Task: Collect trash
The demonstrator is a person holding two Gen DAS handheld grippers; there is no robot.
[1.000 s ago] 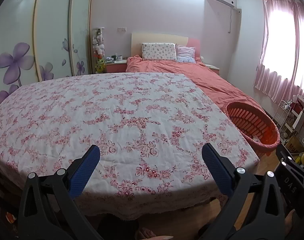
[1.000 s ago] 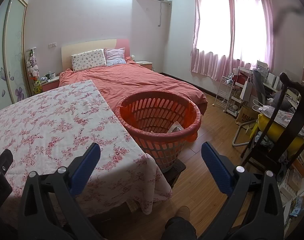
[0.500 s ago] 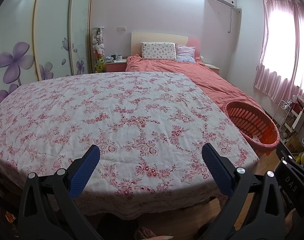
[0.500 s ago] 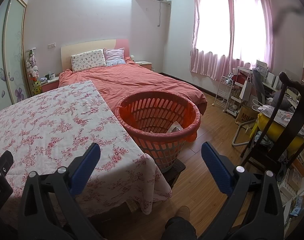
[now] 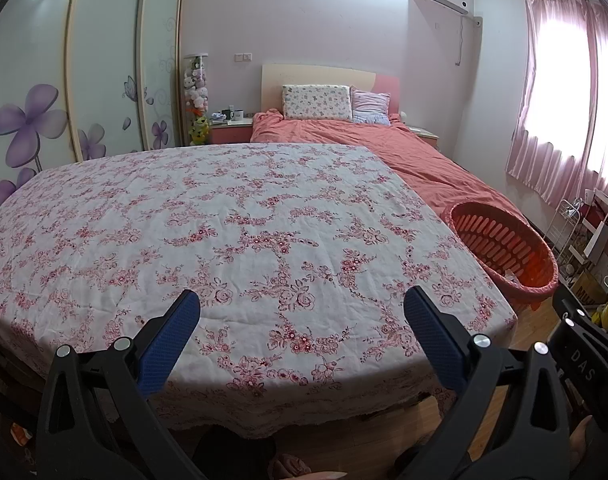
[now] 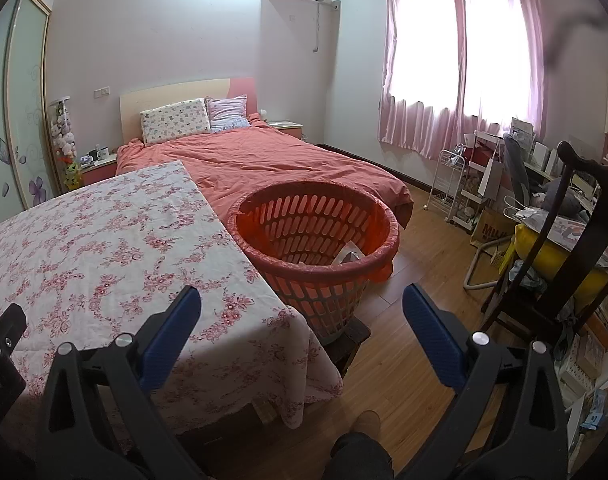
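Observation:
An orange slatted basket [image 6: 316, 232] lined with a red bag stands on a low stool right of the table; a pale piece of trash [image 6: 349, 255] lies inside it. The basket also shows in the left wrist view [image 5: 504, 250]. My left gripper [image 5: 302, 312] is open and empty above the near edge of the floral tablecloth [image 5: 224, 232]. My right gripper [image 6: 302, 310] is open and empty, held short of the basket, over the table's right corner [image 6: 104, 256]. No trash shows on the cloth.
A bed with a coral cover [image 6: 264, 160] lies behind the table and basket. A dark wooden chair [image 6: 564, 248] and a cluttered desk stand at right. A white wire rack [image 6: 450, 184] stands under the window. Wardrobe doors [image 5: 104, 80] line the left wall.
Both views have shifted very slightly; the grippers stay open and nothing on the table or in the basket has moved.

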